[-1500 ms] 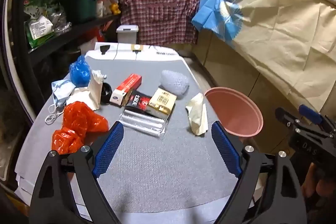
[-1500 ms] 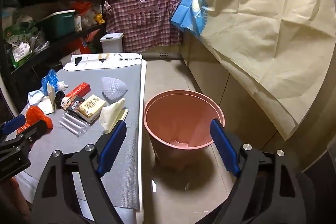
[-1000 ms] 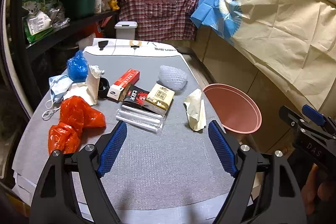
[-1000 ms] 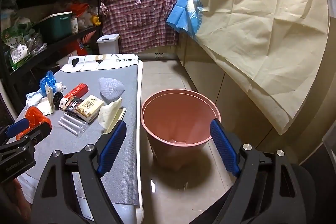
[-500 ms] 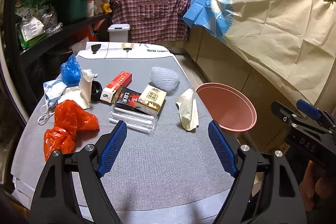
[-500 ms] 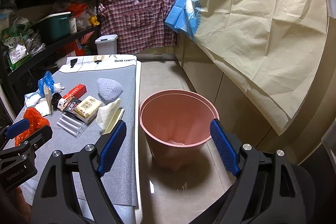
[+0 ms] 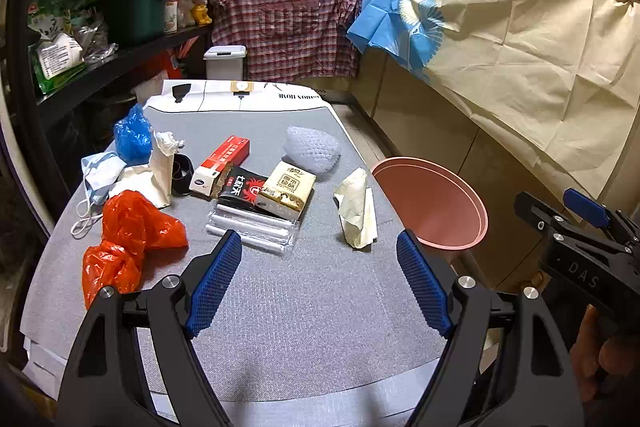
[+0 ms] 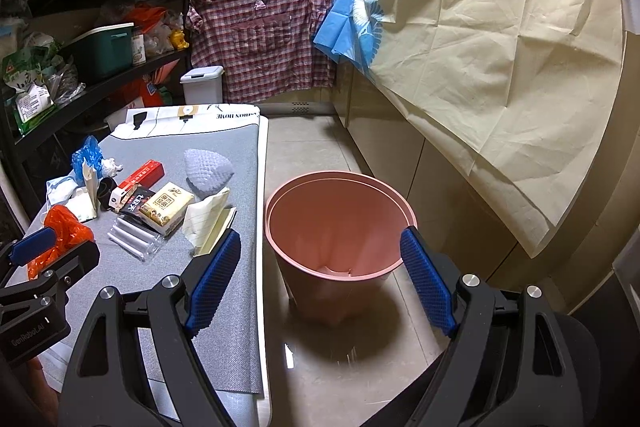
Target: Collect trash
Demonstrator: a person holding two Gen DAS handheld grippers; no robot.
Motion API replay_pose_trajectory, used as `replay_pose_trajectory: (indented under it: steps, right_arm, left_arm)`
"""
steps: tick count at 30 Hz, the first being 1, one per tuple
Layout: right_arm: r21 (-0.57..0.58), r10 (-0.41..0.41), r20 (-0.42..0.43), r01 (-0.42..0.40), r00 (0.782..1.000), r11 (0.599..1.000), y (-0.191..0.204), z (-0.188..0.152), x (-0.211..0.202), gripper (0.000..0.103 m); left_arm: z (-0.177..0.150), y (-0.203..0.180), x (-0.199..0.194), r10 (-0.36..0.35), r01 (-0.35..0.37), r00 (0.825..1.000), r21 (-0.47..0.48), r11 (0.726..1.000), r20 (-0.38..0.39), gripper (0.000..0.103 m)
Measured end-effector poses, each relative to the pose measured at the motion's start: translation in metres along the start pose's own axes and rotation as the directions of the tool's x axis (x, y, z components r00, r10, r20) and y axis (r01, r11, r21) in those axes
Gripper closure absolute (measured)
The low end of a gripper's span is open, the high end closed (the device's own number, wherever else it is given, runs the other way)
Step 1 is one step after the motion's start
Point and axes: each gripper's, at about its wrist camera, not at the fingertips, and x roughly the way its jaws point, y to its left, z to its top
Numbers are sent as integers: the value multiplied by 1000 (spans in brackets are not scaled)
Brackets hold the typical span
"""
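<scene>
Trash lies on a grey mat: an orange plastic bag, a blue bag, a face mask, a red-and-white box, a black snack wrapper, a tissue pack, clear straws, bubble wrap and crumpled cream paper. A pink bin stands on the floor right of the table. My left gripper is open and empty above the mat's near part. My right gripper is open and empty above the bin's near side.
A black shelf rack with boxes and bags runs along the left. A counter draped in cream and blue cloth runs along the right. A small white lidded bin and a plaid cloth stand beyond the table.
Both grippers have drifted slightly back and up, so the table and bin sit a little farther off. Both jaws stay open. No trash has moved.
</scene>
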Motion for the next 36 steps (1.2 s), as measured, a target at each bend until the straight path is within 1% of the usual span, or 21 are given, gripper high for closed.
replay_pose_trajectory:
  steps: [36]
  right_arm:
    - [3,-1,2,1,1000,1000,1,0,-1,22]
  left_arm:
    - [0,-8,0,-2,2,1000,2,1000,0,26]
